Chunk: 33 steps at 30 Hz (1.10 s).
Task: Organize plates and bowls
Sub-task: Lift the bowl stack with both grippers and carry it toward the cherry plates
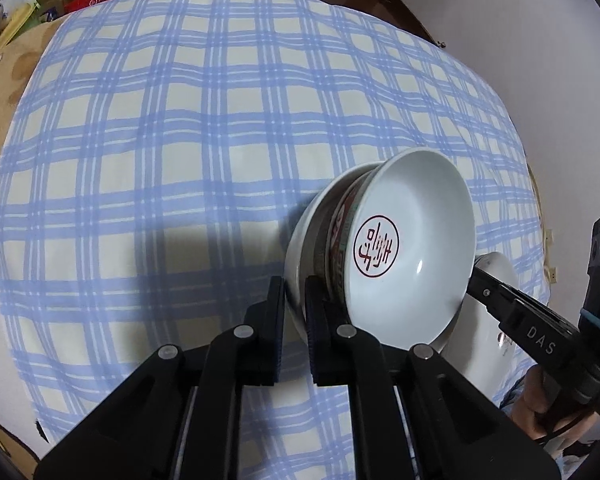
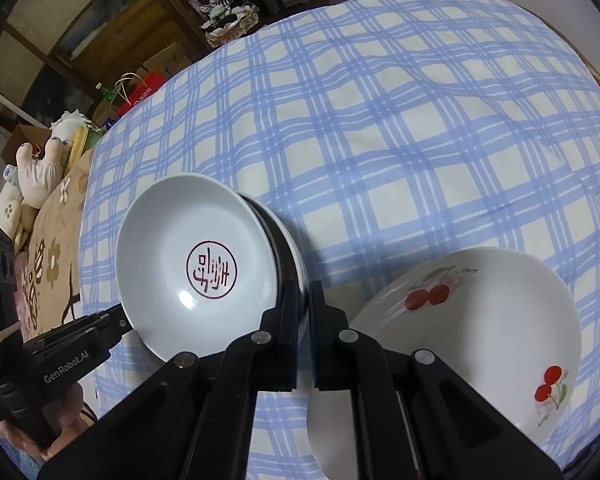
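White stack: three nested dishes (image 1: 380,248), tipped up on edge, hollow sides facing the right gripper, rims running up and down; lower edge close to the checked cloth (image 1: 180,140).
Front dish: glossy white shallow bowl (image 2: 196,256), round, with a dark red circular seal mark at its centre.
Middle dish: patterned bowl (image 1: 340,248), banded in red and green on its outer wall, wedged between the two white ones.
Back dish: plain white bowl (image 1: 304,240), smooth, its rim showing behind the others.
Left gripper (image 1: 295,296): black jaws nearly shut, pinching the white back bowl's rim at the stack's lower edge.
Right gripper (image 2: 305,300): black jaws nearly shut on the opposite edge of the stack; which rim lies between them cannot be told.
Cherry plates (image 2: 480,332): white, glossy, printed with red cherries, lying flat on the cloth just beside the stack, under the right gripper.
Cloth: soft blue-and-cream check, slightly rumpled, spread over a floral beige cover (image 2: 48,264).
Hands: a hand (image 1: 540,404) grips the right gripper's handle.
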{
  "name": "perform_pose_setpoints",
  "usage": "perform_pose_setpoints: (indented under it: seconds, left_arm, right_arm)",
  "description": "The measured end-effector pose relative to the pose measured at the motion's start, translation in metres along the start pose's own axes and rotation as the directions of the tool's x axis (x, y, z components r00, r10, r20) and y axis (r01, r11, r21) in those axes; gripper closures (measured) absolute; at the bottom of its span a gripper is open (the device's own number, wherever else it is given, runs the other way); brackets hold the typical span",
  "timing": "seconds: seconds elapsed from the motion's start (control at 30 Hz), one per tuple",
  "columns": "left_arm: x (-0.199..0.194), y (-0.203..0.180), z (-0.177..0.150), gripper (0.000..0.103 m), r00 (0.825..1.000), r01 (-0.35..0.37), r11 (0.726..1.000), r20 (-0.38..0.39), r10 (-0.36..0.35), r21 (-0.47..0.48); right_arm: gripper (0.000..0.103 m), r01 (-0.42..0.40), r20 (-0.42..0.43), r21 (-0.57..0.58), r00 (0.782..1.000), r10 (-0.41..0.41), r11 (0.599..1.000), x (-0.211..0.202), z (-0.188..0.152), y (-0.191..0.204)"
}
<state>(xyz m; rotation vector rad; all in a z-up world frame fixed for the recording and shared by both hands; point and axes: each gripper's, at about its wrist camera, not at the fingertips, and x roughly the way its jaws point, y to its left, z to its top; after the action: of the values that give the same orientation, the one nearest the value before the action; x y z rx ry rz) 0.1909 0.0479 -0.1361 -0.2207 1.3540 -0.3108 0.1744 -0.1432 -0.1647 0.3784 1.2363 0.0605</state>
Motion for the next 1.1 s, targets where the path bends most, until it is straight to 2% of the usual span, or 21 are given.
perform_pose_setpoints:
  seconds: [0.17, 0.43, 0.5, 0.73, 0.9, 1.1]
  left_arm:
    - [-0.003, -0.006, -0.003, 0.094, 0.999, -0.047, 0.998, 0.027, 0.046, 0.051]
    - [-0.008, 0.002, -0.008, 0.095, 0.998, 0.007, 0.999, 0.056, -0.005, -0.04]
    - [-0.009, 0.002, -0.009, 0.095, 0.998, 0.007, 0.999, 0.062, -0.004, -0.045]
    - [-0.013, -0.004, -0.015, 0.095, 0.994, -0.018, 0.999, 0.103, 0.021, -0.029]
    - [-0.015, -0.001, -0.016, 0.095, 0.994, 0.002, 0.999, 0.107, 0.004, -0.048]
    - [-0.018, -0.005, -0.021, 0.095, 0.994, -0.033, 0.999, 0.107, 0.037, -0.033]
  right_arm:
    - [0.095, 0.0, -0.014, 0.018, 1.0, 0.0, 1.0, 0.003, 0.0, -0.003]
    - [0.095, 0.031, 0.031, 0.005, 0.999, -0.031, 0.999, 0.005, -0.004, 0.001]
    - [0.095, 0.047, 0.05, -0.016, 0.998, -0.046, 0.999, 0.003, -0.006, 0.005]
    - [0.095, 0.062, 0.025, -0.05, 0.998, -0.061, 0.997, 0.002, 0.001, 0.007]
    - [0.097, 0.073, 0.025, -0.089, 0.997, -0.071, 0.993, -0.001, 0.001, 0.014]
    - [0.097, 0.079, 0.05, -0.107, 0.996, -0.074, 0.991, -0.008, -0.001, 0.02]
